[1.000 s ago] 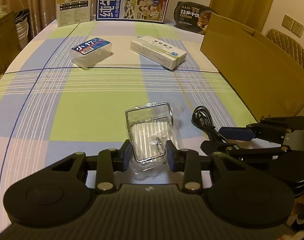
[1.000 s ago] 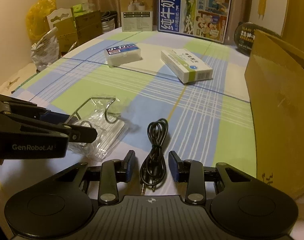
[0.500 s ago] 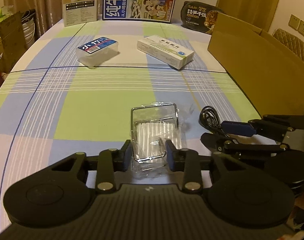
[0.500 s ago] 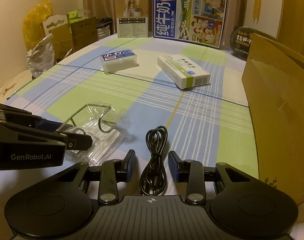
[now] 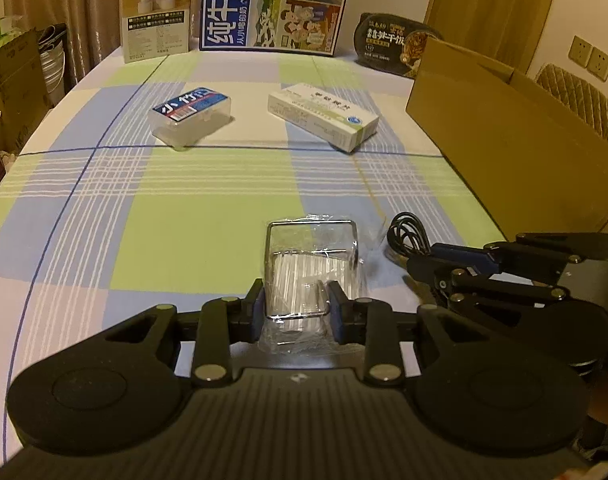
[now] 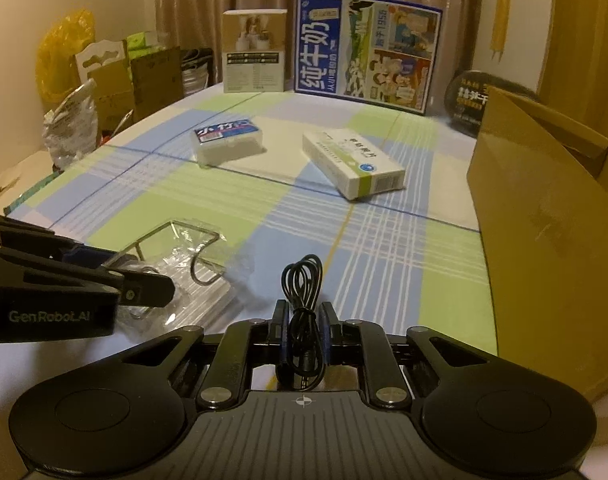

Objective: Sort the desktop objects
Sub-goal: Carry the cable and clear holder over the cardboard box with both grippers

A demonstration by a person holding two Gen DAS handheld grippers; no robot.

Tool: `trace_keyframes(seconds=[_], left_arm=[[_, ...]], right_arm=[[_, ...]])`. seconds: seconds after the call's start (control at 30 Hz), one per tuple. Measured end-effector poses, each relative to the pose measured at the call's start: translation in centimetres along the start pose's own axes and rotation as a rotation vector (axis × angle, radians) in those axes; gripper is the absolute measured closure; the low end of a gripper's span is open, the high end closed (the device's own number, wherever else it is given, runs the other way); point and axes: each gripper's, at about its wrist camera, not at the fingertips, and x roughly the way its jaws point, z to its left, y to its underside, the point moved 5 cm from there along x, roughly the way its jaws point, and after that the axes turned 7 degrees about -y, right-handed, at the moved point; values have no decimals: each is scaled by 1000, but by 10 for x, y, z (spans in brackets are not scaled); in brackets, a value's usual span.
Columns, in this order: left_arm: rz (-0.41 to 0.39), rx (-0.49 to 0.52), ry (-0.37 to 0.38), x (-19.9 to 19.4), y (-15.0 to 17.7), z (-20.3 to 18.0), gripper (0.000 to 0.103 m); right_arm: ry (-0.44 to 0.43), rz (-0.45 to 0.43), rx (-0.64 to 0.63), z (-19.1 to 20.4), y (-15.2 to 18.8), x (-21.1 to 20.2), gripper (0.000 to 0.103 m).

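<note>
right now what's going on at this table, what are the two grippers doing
A person is sorting items on a checked tablecloth with a handheld gripper in each hand. The left gripper is shut on a wire rack in clear plastic wrap. The right gripper, whose jaws have just been closing, is pinching a coiled black cable. Both items look to be resting on the cloth. A clear plastic case and a white carton lie farther back, and an open cardboard box stands to the right.

The room was dimly lit with a warm yellowish cast. Both fisheye views bent straight lines near the edges and darkened at the corners. Soft shadows lay under the boxes (faint ones), and fine detail looked slightly grainy.
</note>
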Motion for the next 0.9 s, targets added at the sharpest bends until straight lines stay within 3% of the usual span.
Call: trace_keyframes(seconds=[0.43, 0.9], left_arm=[[-19, -27, 17, -9, -10, 3, 77], [-128, -15, 29, -52, -40, -12, 77]], right_arm=[[18, -93, 11, -4, -25, -23, 91], [71, -220, 91, -22, -47, -83, 91]])
